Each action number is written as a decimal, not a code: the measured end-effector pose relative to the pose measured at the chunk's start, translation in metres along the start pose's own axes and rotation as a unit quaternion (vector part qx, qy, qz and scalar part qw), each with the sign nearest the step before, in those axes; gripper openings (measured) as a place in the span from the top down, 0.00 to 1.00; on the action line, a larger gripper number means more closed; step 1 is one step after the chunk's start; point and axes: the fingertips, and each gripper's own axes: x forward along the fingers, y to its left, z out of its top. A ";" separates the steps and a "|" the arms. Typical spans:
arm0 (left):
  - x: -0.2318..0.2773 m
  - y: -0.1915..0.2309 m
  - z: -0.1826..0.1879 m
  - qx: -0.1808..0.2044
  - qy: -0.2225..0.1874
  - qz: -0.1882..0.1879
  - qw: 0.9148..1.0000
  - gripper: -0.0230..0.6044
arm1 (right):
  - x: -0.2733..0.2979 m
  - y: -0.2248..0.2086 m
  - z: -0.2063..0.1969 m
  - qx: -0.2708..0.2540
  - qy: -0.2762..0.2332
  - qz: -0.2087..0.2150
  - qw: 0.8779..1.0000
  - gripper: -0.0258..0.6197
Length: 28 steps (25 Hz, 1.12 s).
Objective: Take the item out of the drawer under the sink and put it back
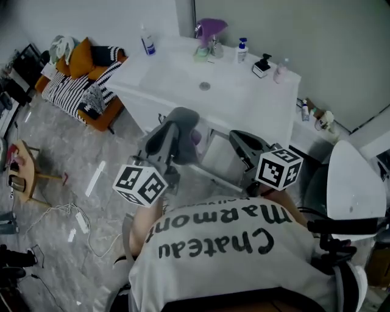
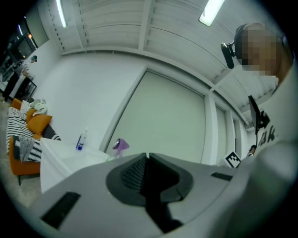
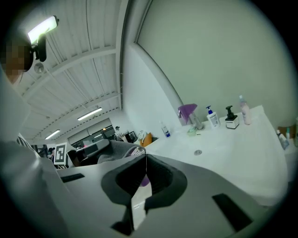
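Before the white sink counter [image 1: 177, 70], left gripper [image 2: 146, 157] and right gripper [image 3: 145, 157] roughly level, jaws together, empty.

place: bathroom mock-up in open hall | evid: sink counter [image 1: 183, 73]; soap btls [image 1: 242, 50]; sofa [image 1: 79, 79] beside; strip lights [image 2: 212, 11] overhead

The head view looks steeply down from above the person's shoulders onto the white sink counter [image 1: 244, 91] just ahead, while both gripper views sit lower, facing roughly level across that same counter towards the wall, all three sharing the purple object [image 1: 211, 27] at its back.
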 end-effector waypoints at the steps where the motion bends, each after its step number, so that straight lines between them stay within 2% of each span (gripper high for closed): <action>1: -0.009 0.002 0.000 0.000 -0.001 0.013 1.000 0.92 | 0.001 0.003 -0.004 -0.001 0.004 0.006 1.000 0.94; 5: -0.029 -0.003 0.003 0.001 0.003 0.056 0.998 0.92 | -0.002 0.006 -0.007 0.015 0.026 0.030 0.999 0.94; 9: -0.052 -0.015 0.011 -0.004 -0.016 0.092 0.996 0.92 | -0.008 0.015 -0.014 0.012 0.046 0.054 0.997 0.94; 16: -0.083 -0.057 0.003 0.012 -0.040 0.103 0.994 0.92 | -0.043 0.024 -0.041 0.023 0.058 0.082 0.995 0.94; 21: -0.105 -0.084 -0.008 0.013 -0.055 0.124 0.991 0.92 | -0.064 0.032 -0.066 0.001 0.077 0.103 0.992 0.94; 28: -0.140 -0.119 -0.018 0.008 -0.061 0.155 0.986 0.92 | -0.087 0.056 -0.073 -0.028 0.081 0.152 0.985 0.94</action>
